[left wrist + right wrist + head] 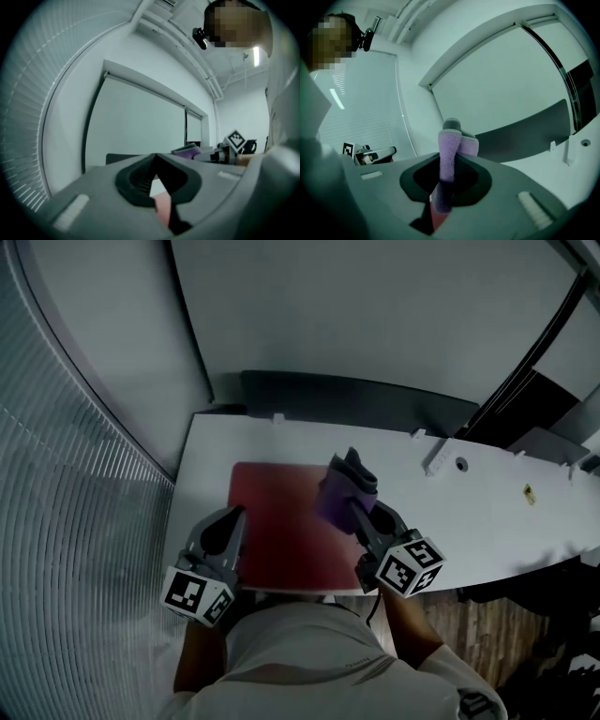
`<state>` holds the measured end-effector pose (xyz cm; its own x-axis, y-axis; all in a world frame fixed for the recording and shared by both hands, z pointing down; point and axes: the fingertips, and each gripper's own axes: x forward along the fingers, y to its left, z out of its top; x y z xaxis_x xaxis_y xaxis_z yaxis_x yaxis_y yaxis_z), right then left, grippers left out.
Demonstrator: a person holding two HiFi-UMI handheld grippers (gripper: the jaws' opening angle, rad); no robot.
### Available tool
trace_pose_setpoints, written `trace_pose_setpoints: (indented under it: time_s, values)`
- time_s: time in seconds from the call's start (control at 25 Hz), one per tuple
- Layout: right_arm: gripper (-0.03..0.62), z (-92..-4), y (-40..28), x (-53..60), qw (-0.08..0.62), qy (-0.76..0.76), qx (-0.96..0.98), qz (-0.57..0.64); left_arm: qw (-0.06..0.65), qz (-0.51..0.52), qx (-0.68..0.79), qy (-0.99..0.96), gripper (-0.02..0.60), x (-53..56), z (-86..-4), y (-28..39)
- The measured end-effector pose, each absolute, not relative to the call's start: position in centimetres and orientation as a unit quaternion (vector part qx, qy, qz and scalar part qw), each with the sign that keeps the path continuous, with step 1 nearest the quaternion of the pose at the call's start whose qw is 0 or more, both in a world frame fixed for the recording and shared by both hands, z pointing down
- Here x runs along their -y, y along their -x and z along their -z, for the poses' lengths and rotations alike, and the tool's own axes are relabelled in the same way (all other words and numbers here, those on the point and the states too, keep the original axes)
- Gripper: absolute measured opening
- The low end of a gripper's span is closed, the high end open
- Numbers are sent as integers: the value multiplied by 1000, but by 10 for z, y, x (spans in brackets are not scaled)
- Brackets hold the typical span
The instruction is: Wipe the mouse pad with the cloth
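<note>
A dark red mouse pad (279, 531) lies on the white desk (487, 512), near its front edge. My right gripper (349, 506) hovers over the pad's right part, shut on a bunched purple cloth (341, 486) that sticks up past its tips. In the right gripper view the cloth (450, 151) stands pinched between the jaws of the right gripper (449, 161). My left gripper (234, 515) sits at the pad's left edge with its jaws shut. In the left gripper view the tips of the left gripper (155, 157) meet, and pink pad (162, 206) shows below them.
A white strip (439, 457) and a round hole (460, 464) sit on the desk to the right of the pad, with a small yellow item (529, 491) farther right. A dark panel (356, 397) runs behind the desk. Window blinds (66, 521) fill the left side.
</note>
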<state>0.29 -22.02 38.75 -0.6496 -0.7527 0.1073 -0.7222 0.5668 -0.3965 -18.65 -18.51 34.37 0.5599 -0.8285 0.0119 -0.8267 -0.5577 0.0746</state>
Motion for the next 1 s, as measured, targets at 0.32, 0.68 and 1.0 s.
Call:
trace_pose_setpoints:
  time_s: [0.32,0.68,1.0]
  values:
    - [48,-388,35,222,20,399,-899,182,31,14,483,-875,3,183,-350,217]
    - [48,-382,28,216,14,406,-896,180,33,16,470,-882,3,184,-342,208]
    - [48,-379,9,206,3,413,-894,175,27,10,461,-887,3,177,-338,189]
